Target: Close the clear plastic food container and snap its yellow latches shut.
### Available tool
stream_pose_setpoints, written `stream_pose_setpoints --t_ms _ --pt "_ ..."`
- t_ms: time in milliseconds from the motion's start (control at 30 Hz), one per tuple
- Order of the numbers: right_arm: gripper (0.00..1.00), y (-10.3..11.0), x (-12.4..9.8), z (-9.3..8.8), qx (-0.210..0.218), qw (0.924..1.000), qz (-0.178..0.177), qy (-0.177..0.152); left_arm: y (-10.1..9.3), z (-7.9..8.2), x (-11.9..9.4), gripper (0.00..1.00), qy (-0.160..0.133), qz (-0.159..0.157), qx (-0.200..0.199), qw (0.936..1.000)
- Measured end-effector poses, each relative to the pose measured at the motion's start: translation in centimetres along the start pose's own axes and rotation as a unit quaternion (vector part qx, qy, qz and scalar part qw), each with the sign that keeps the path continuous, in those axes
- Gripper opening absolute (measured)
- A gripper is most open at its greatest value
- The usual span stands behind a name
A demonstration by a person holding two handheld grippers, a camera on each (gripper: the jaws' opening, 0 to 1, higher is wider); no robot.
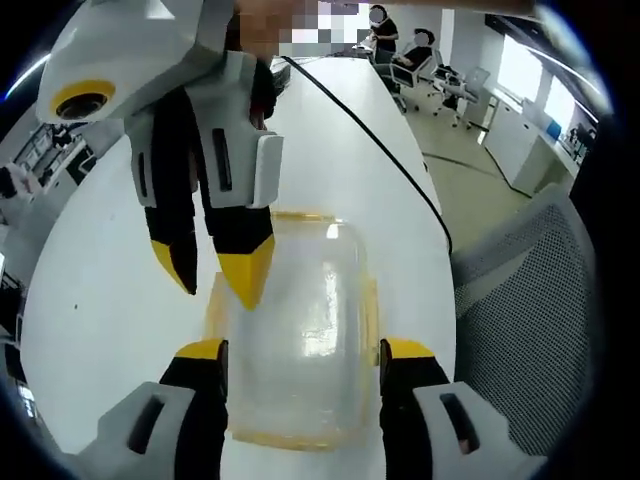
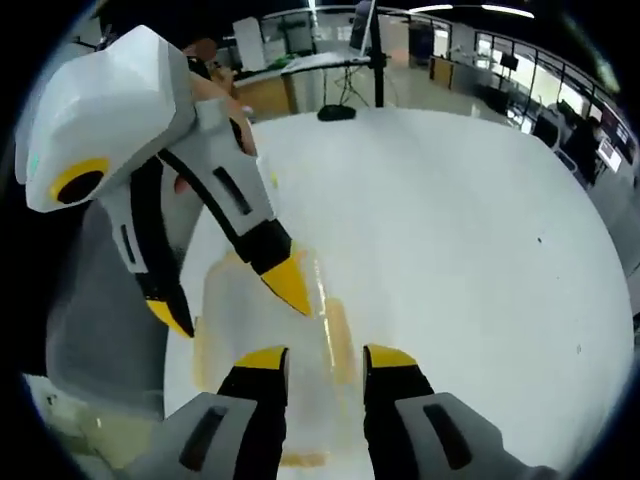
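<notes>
The clear plastic container (image 1: 310, 320) lies on the white table (image 1: 100, 300) with its lid on and a yellow latch (image 1: 371, 310) along each long side. My left gripper (image 1: 302, 350) is open wide, one jaw on either side of the container's near end. My right gripper (image 1: 212, 272) comes down from the upper left, with one yellow tip on the lid beside the left latch (image 1: 213, 310). In the right gripper view, my right gripper (image 2: 325, 358) is open partway over the container (image 2: 225, 320), and a yellow latch (image 2: 340, 335) shows in the gap. The left gripper (image 2: 230, 300) straddles the container there.
A black cable (image 1: 370, 140) runs across the table from the far end to its right edge. A grey mesh chair (image 1: 540, 300) stands close by that edge. People sit at desks in the distance (image 1: 405, 50). A black stand base (image 2: 335, 112) rests at the table's far end.
</notes>
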State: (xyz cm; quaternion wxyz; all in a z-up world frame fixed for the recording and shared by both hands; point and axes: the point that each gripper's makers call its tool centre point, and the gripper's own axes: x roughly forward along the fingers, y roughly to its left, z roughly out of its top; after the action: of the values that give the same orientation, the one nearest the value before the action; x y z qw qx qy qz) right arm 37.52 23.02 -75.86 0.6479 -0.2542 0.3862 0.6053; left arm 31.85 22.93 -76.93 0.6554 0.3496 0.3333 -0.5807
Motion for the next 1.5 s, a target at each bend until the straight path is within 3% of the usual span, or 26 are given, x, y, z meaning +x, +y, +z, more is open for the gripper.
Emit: stream_pose_setpoints --t_ms 67,167,300,433,500,833,1067,1200,1500 --pt "0.28 -0.1 0.0 -0.5 0.007 0.9998 -0.002 0.017 0.0 0.1 0.0 0.61 -0.001 0.0 0.0 1.0" --pt "0.28 -0.2 0.3 -1.7 -0.018 0.9989 -0.005 0.044 0.0 0.1 0.0 0.61 -0.001 0.0 -0.002 1.0" --pt "0.25 -0.4 0.3 -0.8 -0.016 0.9993 -0.005 0.032 0.1 0.1 0.0 0.61 0.0 0.0 -0.002 1.0" --pt "0.34 -0.5 0.6 -0.4 0.016 0.9995 0.001 0.026 0.1 0.2 0.0 0.61 0.001 0.0 -0.004 1.0" --pt "0.37 0.2 0.5 -0.9 0.042 0.9979 0.027 0.043 0.2 0.2 0.0 0.61 0.0 -0.001 -0.009 1.0" --pt "0.39 0.7 1.0 -1.6 0.038 0.9964 0.05 0.056 0.2 0.6 0.1 0.62 -0.003 0.002 -0.026 0.9996" --pt "0.39 0.7 1.2 -1.6 0.043 0.996 0.057 0.055 0.0 0.8 0.6 0.66 -0.001 0.012 -0.015 0.9998" --pt "0.38 0.7 1.3 -1.5 0.045 0.9958 0.058 0.054 -0.2 0.6 0.9 0.68 0.007 0.022 0.013 0.9997" --pt "0.38 0.7 1.5 -1.4 0.045 0.9956 0.063 0.053 0.1 0.7 0.9 0.65 0.006 0.033 0.007 0.9994"
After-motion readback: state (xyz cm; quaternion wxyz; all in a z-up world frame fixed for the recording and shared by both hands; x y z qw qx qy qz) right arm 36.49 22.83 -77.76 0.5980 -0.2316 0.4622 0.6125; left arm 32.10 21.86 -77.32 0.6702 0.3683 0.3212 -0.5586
